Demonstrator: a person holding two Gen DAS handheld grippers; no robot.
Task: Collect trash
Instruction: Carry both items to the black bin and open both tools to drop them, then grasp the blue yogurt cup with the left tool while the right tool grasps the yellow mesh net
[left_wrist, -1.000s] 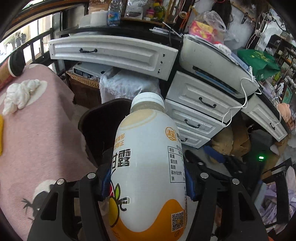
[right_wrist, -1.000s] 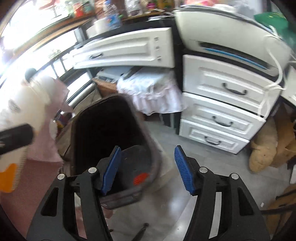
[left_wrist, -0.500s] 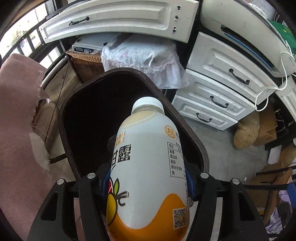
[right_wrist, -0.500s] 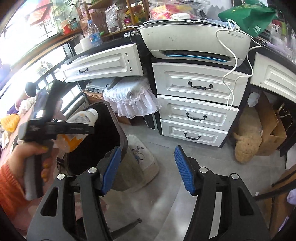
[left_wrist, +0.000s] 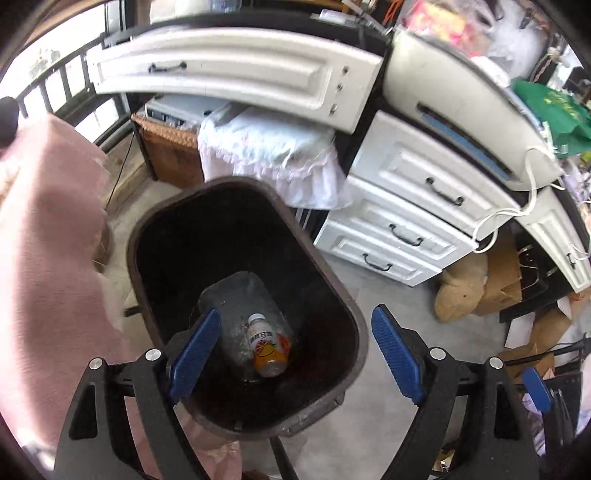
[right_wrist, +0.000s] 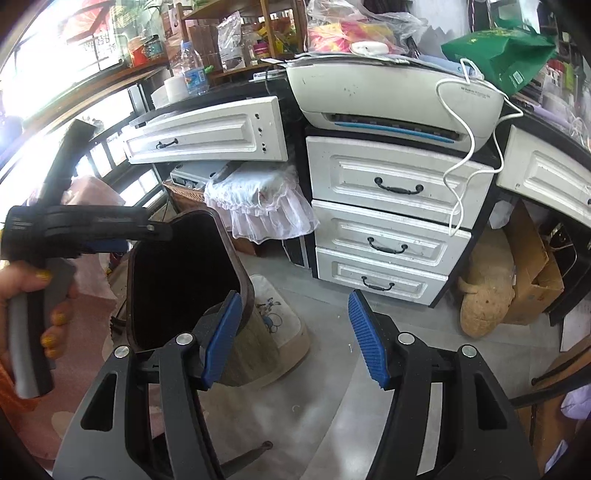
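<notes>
Bottle (left_wrist: 266, 347) lies on its side at the bottom of the dark bin (left_wrist: 343, 295): 1 piece of trash is in.
Left gripper (left_wrist: 295, 349) hangs over the bin, jaws opening and empty; right gripper (right_wrist: 295, 336), at the bin's 3 o'clock, stands apart and empty. More trash, if any, is not identifiable in these views.

The bottle (left_wrist: 266, 350) is out of the left gripper (left_wrist: 295, 354) now, lying at the bottom of the bin (left_wrist: 354, 325) below its opening, empty fingers (left_wrist: 194, 350).
</notes>
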